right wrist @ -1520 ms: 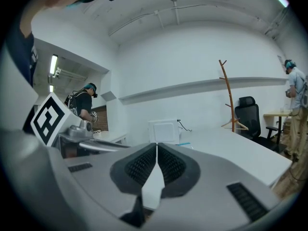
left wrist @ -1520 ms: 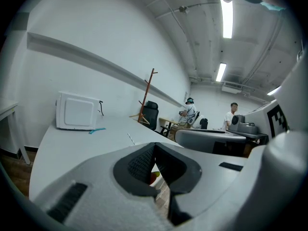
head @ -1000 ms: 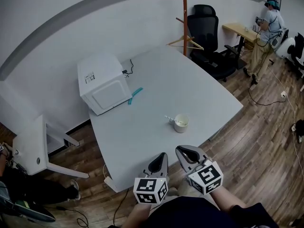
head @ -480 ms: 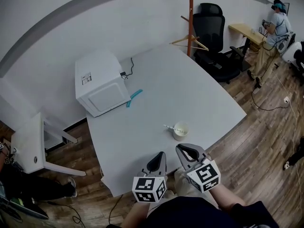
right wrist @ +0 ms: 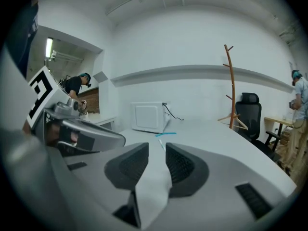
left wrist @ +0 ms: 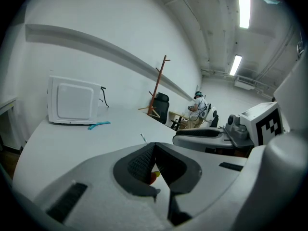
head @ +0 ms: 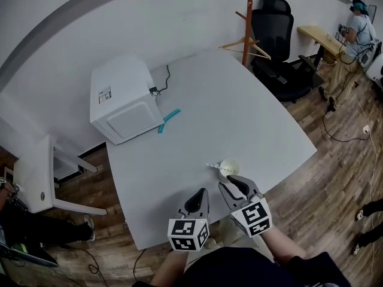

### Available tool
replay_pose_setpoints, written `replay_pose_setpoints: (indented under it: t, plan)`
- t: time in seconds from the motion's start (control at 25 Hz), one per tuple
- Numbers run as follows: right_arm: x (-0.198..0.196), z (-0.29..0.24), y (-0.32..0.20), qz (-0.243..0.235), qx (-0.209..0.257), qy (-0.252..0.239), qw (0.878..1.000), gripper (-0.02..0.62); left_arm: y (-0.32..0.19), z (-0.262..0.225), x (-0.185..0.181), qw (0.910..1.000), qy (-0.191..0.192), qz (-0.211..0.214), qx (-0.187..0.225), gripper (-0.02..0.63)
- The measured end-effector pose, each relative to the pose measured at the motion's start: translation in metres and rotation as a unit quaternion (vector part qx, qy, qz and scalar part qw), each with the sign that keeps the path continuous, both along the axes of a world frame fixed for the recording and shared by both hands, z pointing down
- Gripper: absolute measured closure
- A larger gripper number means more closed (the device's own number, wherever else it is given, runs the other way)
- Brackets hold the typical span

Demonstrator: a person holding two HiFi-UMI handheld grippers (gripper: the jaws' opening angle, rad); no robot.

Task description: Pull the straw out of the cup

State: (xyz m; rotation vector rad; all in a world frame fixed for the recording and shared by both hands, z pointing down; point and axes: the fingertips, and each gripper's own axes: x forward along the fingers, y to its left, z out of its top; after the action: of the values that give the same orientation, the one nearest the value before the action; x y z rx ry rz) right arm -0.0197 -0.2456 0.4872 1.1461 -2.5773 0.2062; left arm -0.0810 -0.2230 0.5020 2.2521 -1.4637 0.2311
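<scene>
Cup (head: 229,165) position: upright on the white table (head: 251,118), toward its near edge and right of centre. The straw (head: 213,166) is in the cup and leans out over the rim to the left. The right gripper (head: 230,184) is held low at the near side of the cup, its tips just beside the cup. No view shows whether the tips touch the cup. In the right gripper view, the right gripper (right wrist: 157,148) has its jaws a narrow gap apart with nothing clamped, and the tip of the straw (right wrist: 161,145) shows beyond the gap. The left gripper (head: 201,194) is held to the left of the right gripper, over the near edge of the table and apart from the cup. In the left gripper view, the left gripper (left wrist: 154,146) has its jaws pressed together at the tips, and the straw (left wrist: 143,137) shows beyond them on the table. A white microwave (head: 122,103) stands at the far left of the table, with a teal item (head: 169,121) lying just beside its right front corner. A wooden coat stand (head: 248,17) and a black office chair (head: 276,37) stand beyond the far right end of the table. A person (head: 359,31) stands at a desk in the far right corner.
</scene>
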Motion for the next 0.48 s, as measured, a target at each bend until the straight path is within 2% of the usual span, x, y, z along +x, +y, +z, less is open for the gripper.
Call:
replay_pose_setpoints:
  t: [0.48]
  plan:
    - [-0.013, 0.046, -0.045, -0.038, -0.022, 0.052, 0.998, 0.485, -0.040, 0.021, -0.010, 0.9993, -0.001, -0.034, -0.018, 0.591]
